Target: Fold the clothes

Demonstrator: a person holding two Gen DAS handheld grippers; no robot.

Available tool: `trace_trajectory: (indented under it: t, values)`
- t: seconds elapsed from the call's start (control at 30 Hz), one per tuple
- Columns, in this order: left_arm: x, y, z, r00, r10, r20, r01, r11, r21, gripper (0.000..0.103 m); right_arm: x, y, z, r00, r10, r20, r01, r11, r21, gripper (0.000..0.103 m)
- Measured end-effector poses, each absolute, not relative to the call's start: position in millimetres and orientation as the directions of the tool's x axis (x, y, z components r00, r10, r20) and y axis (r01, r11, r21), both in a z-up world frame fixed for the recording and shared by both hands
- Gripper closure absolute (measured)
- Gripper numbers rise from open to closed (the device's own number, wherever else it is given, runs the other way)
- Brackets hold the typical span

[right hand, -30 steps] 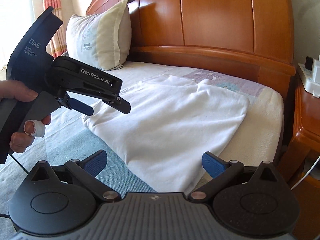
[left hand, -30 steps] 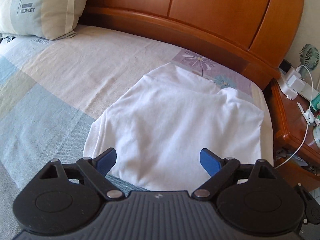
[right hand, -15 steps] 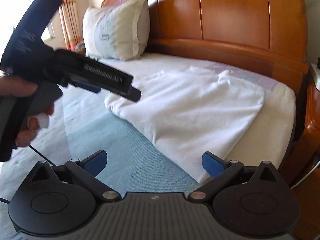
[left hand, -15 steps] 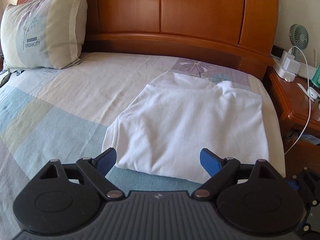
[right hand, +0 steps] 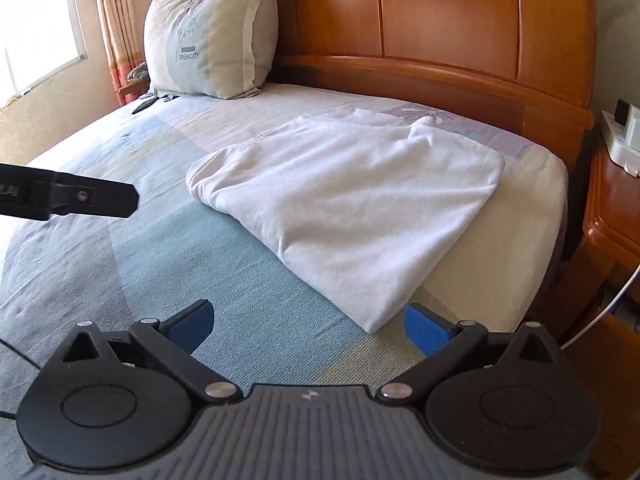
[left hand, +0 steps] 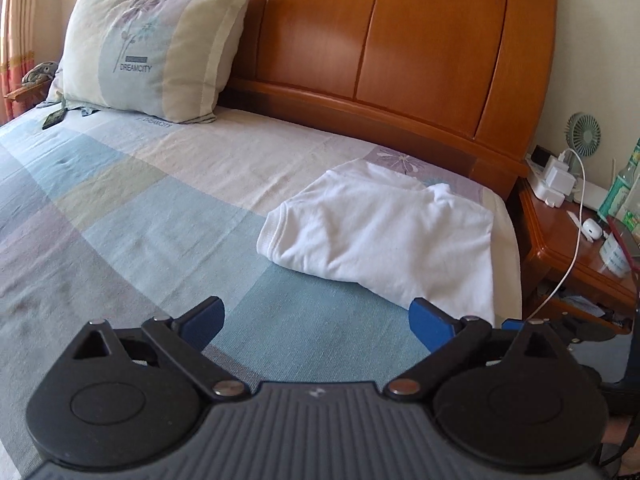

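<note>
The left gripper [left hand: 316, 322] hangs above the bed sheet [left hand: 160, 208] with its jaws opening wide; nothing lies between the blue pads [left hand: 204, 316], only bare sheet. Far ahead and to the left of this gripper, a pillow [left hand: 152, 48] printed "DREAMCITY" leans against the wooden headboard [left hand: 400, 40]. Ahead and to the right of the left gripper lies the folded white garment [left hand: 384, 236], flat on the sheet, clear of both pads; its near right corner reaches almost to the right pad in the left wrist view, but contact cannot be confirmed. Further right, beyond the bed edge, stands a wooden nightstand [left hand: 560, 240] carrying a small fan [left hand: 586, 134], a white charger [left hand: 560, 178] and a white cable [left hand: 576, 224].

In the right wrist view, the tip of the left gripper [right hand: 80, 200] enters from the left edge, above the sheet [right hand: 120, 260] and well apart from the garment [right hand: 340, 208]. The right gripper [right hand: 308, 328] is spread wide and holds nothing. The garment lies directly ahead of it, its near corner pointing toward the gap between the pads [right hand: 424, 328] and ending just short of the right pad. The pillow [right hand: 212, 36] stands far ahead to the left, and the headboard [right hand: 440, 20] spans the rear.
</note>
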State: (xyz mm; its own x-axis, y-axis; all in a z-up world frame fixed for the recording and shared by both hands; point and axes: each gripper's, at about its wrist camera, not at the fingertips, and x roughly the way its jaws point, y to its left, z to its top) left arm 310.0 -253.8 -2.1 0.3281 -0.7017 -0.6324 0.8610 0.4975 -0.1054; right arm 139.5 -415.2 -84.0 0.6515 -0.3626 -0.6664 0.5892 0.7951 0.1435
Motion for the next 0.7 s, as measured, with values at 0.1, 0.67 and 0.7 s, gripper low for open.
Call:
trace_trajectory:
  t: [0.1,0.67,0.7]
  values:
    - [303.9,-224.3,9.4,0.390,-0.723,-0.570,0.846,0.526,-0.089,0.001,144.2,-412.1,-78.0,0.637,-0.347,-0.688,0.591,0.793,0.147,0.000]
    - [272.9,-184.6,5.0,0.267,-0.711,-0.651,0.894,0.435,-0.109,0.001,124.4,-346.9,-16.5,0.501,-0.319,-0.804,0.568,0.822,0.028,0.000]
    - [272.4,-185.0,2.8,0.254,-0.710,-0.657,0.892,0.435,-0.125,0.001,122.6,-345.2,-13.1,0.498,-0.325,-0.804,0.573,0.819,0.024,0.000]
